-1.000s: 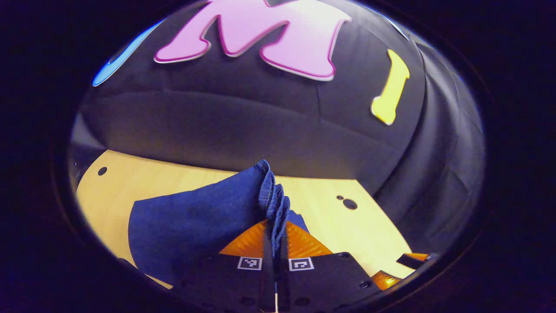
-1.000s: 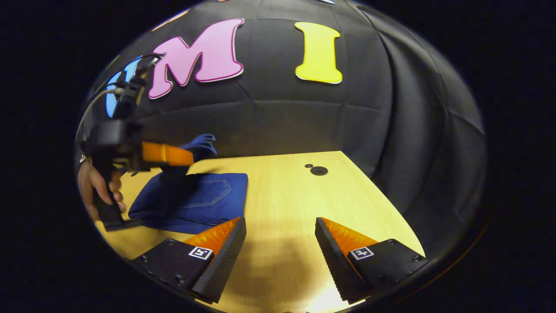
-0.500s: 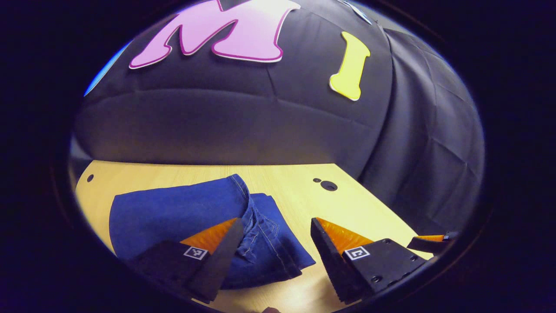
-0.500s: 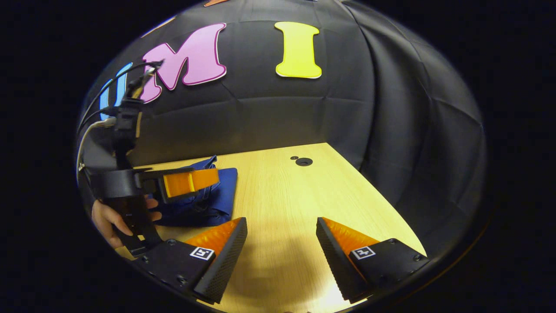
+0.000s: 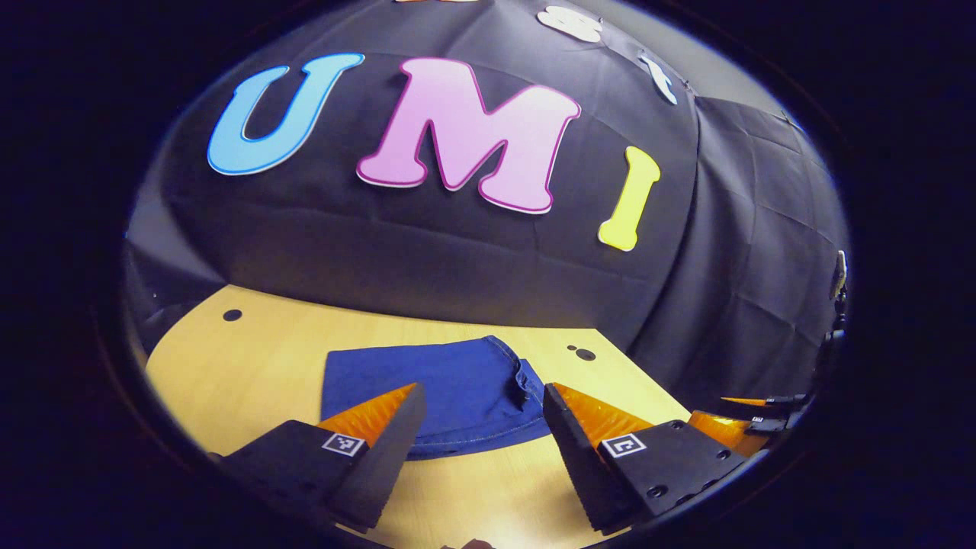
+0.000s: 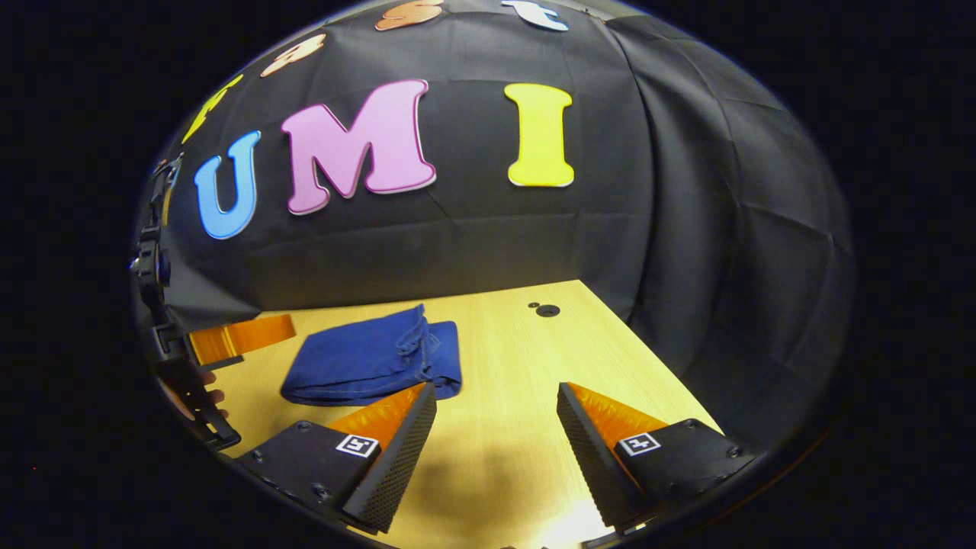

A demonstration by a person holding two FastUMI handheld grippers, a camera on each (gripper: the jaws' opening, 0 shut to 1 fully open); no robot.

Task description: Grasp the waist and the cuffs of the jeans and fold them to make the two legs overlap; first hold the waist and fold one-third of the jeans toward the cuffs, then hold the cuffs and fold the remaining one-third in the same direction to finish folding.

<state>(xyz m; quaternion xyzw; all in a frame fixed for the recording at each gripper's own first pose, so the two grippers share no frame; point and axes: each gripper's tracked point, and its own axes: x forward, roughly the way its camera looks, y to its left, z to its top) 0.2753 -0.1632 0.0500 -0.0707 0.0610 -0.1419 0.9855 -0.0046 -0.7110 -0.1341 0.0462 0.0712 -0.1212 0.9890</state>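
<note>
On the wooden worktop [image 6: 518, 427] we see the jeans [image 6: 366, 362] lying folded into a compact stack. Our left gripper [image 5: 476, 427] and right gripper [image 6: 492, 435] hover apart from them, jaws spread and empty, suggesting the folding is finished.

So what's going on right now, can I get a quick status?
Left gripper open, right gripper open, both holding nothing. Jeans folded, lying flat on the table. Nothing in the way.
</note>
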